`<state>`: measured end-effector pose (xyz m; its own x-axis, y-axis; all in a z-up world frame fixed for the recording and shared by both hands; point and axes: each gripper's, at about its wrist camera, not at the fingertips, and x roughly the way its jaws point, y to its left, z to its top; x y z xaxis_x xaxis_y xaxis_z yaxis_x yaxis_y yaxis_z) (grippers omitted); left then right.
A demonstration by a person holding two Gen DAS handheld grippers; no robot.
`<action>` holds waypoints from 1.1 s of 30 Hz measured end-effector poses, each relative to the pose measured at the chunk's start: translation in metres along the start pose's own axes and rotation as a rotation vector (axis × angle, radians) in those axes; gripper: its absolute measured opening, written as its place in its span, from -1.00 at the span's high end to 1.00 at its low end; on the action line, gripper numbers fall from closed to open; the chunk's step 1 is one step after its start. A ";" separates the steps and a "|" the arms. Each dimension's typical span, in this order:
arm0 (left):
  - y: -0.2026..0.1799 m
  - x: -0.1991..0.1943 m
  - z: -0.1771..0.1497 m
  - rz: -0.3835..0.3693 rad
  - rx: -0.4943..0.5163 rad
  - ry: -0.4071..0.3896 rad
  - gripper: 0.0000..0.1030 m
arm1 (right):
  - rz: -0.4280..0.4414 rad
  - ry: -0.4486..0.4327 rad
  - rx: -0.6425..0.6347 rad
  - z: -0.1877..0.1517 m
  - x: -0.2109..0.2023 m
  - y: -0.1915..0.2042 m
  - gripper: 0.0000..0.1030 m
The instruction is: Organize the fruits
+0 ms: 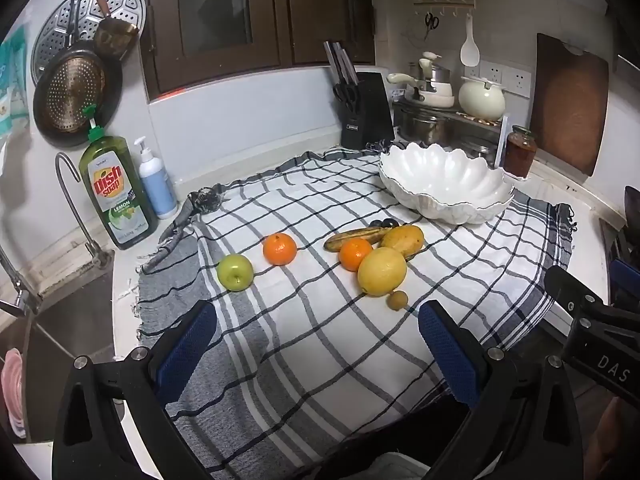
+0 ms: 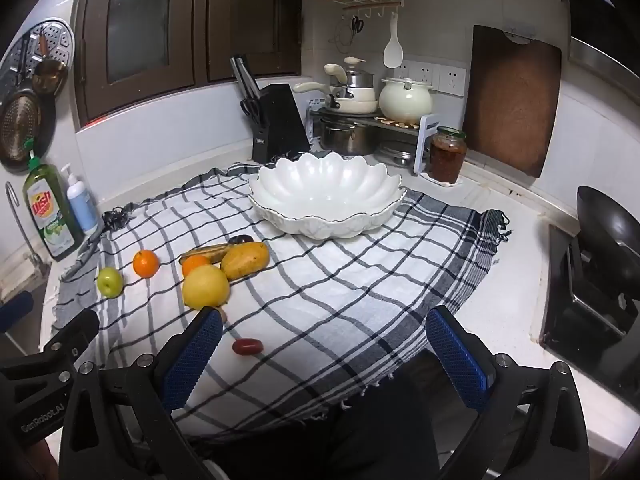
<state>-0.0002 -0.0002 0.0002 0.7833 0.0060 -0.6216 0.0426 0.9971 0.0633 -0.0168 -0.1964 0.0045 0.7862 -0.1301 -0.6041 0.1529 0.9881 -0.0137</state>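
A white scalloped bowl (image 1: 446,184) (image 2: 326,196) stands empty at the back of a checked cloth (image 1: 320,340) (image 2: 340,280). In front of it lie a green apple (image 1: 235,272) (image 2: 109,282), an orange (image 1: 279,249) (image 2: 146,263), a second orange (image 1: 354,254) (image 2: 195,264), a large lemon (image 1: 382,271) (image 2: 205,286), a mango (image 1: 403,239) (image 2: 245,260), a banana (image 1: 356,237) (image 2: 206,252), dark grapes (image 1: 384,223) (image 2: 239,239), a small brown fruit (image 1: 397,300) and a red date (image 2: 247,346). My left gripper (image 1: 318,320) and right gripper (image 2: 326,328) hover open over the cloth's near part, both empty.
Dish soap (image 1: 114,192) and a pump bottle (image 1: 157,184) stand by the sink tap (image 1: 68,184) on the left. A knife block (image 1: 366,112), pots on a rack (image 1: 448,96), a jar (image 1: 519,151) and a cutting board (image 1: 570,108) line the back. A wok (image 2: 608,224) sits on the stove at right.
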 end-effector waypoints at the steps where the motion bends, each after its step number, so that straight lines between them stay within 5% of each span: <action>1: 0.000 0.000 0.000 0.001 -0.001 -0.002 -0.99 | -0.001 0.007 -0.002 0.000 0.000 0.000 -1.00; 33: -0.001 -0.003 0.000 0.005 0.004 -0.011 -0.99 | 0.003 -0.007 0.006 -0.002 -0.001 -0.003 -1.00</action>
<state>-0.0033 -0.0011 0.0019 0.7905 0.0105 -0.6124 0.0406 0.9968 0.0695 -0.0192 -0.1988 0.0036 0.7909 -0.1274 -0.5986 0.1537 0.9881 -0.0073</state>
